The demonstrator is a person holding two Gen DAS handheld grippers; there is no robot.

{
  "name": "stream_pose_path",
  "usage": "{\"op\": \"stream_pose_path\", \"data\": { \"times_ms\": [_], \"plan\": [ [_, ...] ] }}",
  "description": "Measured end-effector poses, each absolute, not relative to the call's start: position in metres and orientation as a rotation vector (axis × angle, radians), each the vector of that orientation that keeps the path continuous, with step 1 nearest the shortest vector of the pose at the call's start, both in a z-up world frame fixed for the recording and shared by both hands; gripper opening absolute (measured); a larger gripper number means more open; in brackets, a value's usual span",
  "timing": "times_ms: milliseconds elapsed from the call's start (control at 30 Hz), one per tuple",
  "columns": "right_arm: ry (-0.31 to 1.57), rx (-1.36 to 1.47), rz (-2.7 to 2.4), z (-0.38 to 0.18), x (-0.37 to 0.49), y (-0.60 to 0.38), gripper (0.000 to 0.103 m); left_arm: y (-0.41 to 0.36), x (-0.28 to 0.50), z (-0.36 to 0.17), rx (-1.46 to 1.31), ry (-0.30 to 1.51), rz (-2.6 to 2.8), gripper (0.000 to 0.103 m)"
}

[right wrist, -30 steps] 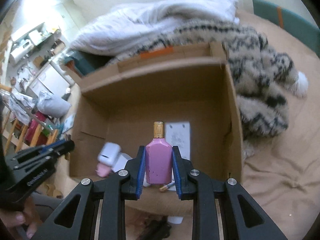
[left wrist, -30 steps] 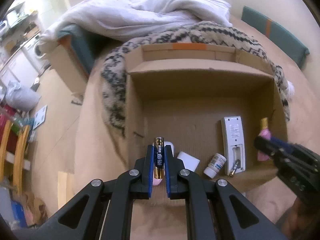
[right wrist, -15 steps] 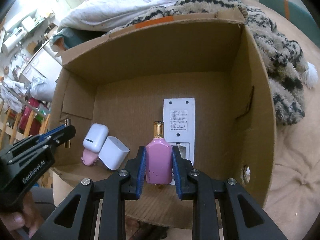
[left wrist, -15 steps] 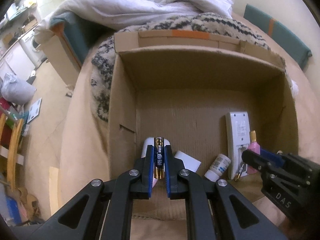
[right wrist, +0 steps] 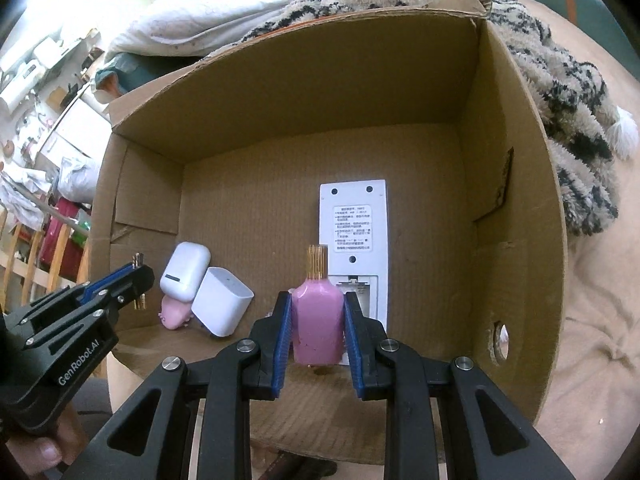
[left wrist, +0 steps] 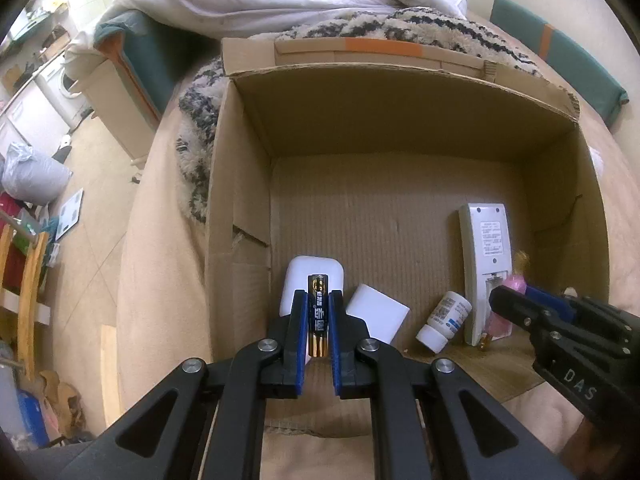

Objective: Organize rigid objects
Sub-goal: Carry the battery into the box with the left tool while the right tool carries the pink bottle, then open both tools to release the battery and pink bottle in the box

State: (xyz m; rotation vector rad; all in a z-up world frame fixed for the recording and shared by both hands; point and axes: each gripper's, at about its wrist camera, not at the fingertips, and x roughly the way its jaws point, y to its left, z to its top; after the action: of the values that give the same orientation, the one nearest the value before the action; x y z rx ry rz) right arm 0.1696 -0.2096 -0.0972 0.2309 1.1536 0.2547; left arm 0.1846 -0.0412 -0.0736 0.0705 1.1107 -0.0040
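Both grippers have advanced over the cardboard box (left wrist: 240, 160). Left gripper (left wrist: 319, 322) clamps a battery (left wrist: 318, 312); right gripper (right wrist: 317, 334) clamps the pink bottle (right wrist: 318, 320), ready for placing.

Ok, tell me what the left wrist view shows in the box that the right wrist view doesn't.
Only the left wrist view shows the small white pill bottle lying beside the remote, and the battery's label, gripped in the left claw.

Only the right wrist view shows the small pink figure under the white case, and the full pink bottle with its gold cap, held in the right claw.

Both show the cardboard box, the white remote lying face down, the rounded white case and the white cube.
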Motion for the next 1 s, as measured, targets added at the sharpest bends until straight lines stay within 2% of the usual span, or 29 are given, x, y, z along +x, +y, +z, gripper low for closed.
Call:
{"op": "stream_pose_path", "data": {
  "times_ms": [233, 333, 400, 433, 467, 633, 1000],
  "plan": [
    [1.129, 0.261, 0.274, -0.093, 0.168, -0.212, 0.027, -0.044, 0.183, -0.074, 0.087, 1.113, -0.007, 0.012],
    [1.103, 0.285, 0.281, -0.087, 0.168, -0.214, 0.028, -0.044, 0.182, -0.072, 0.085, 1.1, -0.006, 0.025],
    [1.087, 0.307, 0.288, -0.084, 0.167, -0.216, 0.039, -0.044, 0.182, -0.069, 0.084, 1.09, 0.002, 0.04],
    [1.076, 0.32, 0.289, -0.082, 0.167, -0.218, 0.061, -0.044, 0.182, -0.068, 0.079, 1.084, 0.002, 0.044],
    [1.06, 0.336, 0.291, -0.08, 0.166, -0.22, 0.073, -0.043, 0.182, -0.066, 0.073, 1.075, 0.001, 0.05],
    [1.032, 0.368, 0.314, -0.073, 0.165, -0.222, 0.073, -0.043, 0.18, -0.058, 0.066, 1.045, -0.008, 0.059],
    [1.008, 0.429, 0.281, -0.065, 0.155, -0.239, 0.073, -0.041, 0.164, -0.036, 0.105, 0.993, -0.013, 0.059]
  ]
}}
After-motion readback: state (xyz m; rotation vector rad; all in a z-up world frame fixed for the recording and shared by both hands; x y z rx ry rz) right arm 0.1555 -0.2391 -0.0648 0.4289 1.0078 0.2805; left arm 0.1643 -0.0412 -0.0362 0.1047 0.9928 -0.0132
